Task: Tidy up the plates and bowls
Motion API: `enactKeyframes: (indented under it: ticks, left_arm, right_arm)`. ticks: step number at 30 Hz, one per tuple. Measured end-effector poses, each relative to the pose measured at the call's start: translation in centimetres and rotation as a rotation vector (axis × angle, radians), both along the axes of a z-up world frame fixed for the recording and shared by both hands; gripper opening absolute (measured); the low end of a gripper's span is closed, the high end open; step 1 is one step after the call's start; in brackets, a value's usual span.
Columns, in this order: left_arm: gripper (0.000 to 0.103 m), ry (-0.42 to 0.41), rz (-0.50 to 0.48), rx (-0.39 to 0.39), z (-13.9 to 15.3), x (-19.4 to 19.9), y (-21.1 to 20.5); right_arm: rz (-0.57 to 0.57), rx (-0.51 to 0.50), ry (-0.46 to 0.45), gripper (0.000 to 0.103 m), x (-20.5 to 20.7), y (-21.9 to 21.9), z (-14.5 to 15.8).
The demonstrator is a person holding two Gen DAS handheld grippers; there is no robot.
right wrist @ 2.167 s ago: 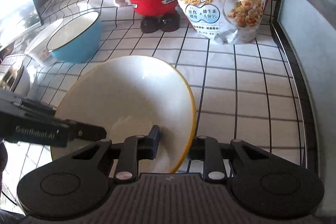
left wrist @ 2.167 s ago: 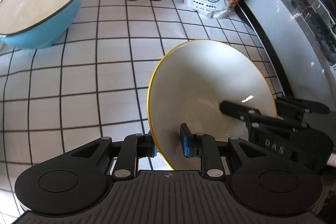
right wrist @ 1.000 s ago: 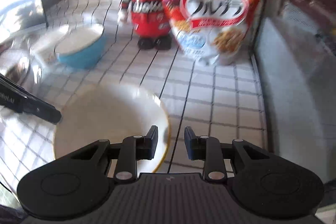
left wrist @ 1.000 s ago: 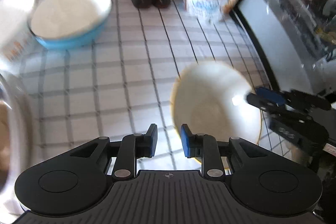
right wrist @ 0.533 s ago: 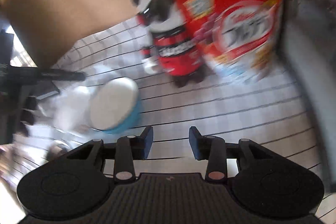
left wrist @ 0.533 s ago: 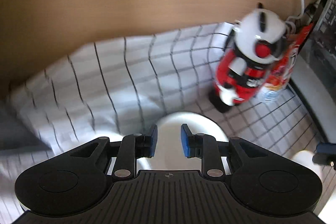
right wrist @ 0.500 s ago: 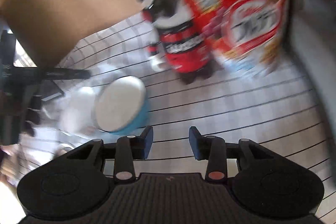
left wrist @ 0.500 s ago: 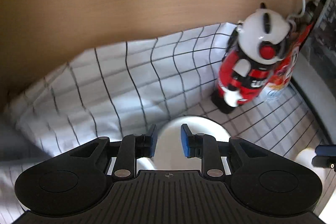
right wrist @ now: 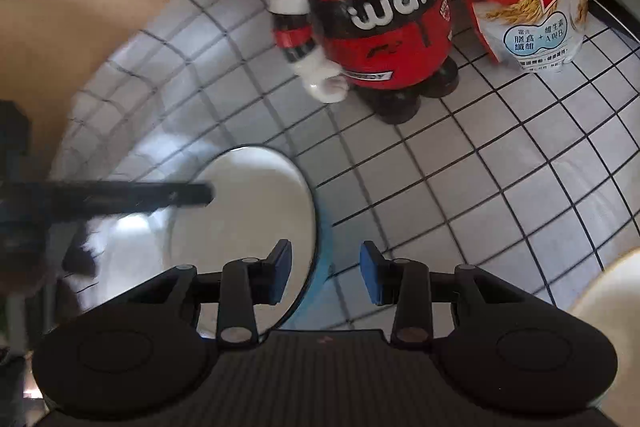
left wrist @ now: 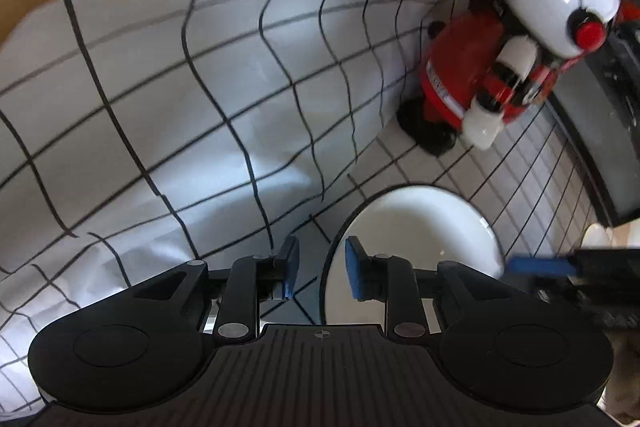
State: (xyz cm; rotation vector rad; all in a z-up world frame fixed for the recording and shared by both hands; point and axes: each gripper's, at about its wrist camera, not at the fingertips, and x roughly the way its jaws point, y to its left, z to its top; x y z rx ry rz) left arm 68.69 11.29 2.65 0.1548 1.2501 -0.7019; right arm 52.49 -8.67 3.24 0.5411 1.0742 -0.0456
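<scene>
Blue bowl (right wrist: 256, 239) with the white inside is now what both claws straddle; the yellow-rimmed cream bowl (right wrist: 612, 311) they were carrying a moment ago sits let go at the right edge of the counter (right wrist: 480, 163). So one piece is placed and this looks like the next pickup. The bowl stands upright, near the back of the counter in front of the red figurine (right wrist: 372, 19). Left claw (left wrist: 320, 269) is spreading wider over its left rim, right claw (right wrist: 325, 273) gapes over the right rim, neither gripping yet.
</scene>
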Motion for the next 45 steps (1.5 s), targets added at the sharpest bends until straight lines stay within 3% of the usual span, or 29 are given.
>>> enactKeyframes:
  ticks: [7,10,13,20,29,30,36,41,45]
  left_arm:
    - [0.028,0.053,-0.034,0.020,-1.4,-0.7,-0.5]
    - [0.031,0.053,-0.035,0.053,-1.8,-1.3,-1.2]
    - [0.033,0.056,-0.037,0.075,-1.7,-1.9,-2.1]
    - [0.032,0.085,-0.056,-0.007,-2.1,-3.4,-5.2]
    - [0.022,0.106,-0.002,0.051,-4.0,-4.2,-6.5]
    - [0.026,0.108,-0.001,0.050,-4.2,-4.3,-6.5]
    - [0.024,0.117,0.004,0.039,-4.4,-3.9,-6.4]
    - [0.024,0.164,0.118,0.045,-4.5,-3.4,-6.2]
    - [0.025,0.156,0.150,0.069,-4.3,-3.6,-6.6]
  right_arm:
    - [0.033,0.089,0.079,0.037,1.4,0.6,-3.3]
    - [0.082,0.144,0.081,0.024,1.6,0.8,-3.8]
    - [0.101,0.100,0.092,0.023,1.5,0.6,-3.4]
    - [0.084,-0.015,0.113,0.023,0.8,-2.9,-2.6]
    - [0.070,-0.016,0.142,0.022,1.2,-3.2,-3.7]
    - [0.063,-0.011,0.151,0.023,1.3,-3.2,-4.0]
    - [0.057,-0.033,0.167,0.024,1.7,-2.4,-4.3]
    - [0.079,-0.065,0.155,0.022,1.5,-1.9,-4.4]
    - [0.096,-0.076,0.157,0.020,1.1,-2.1,-4.1]
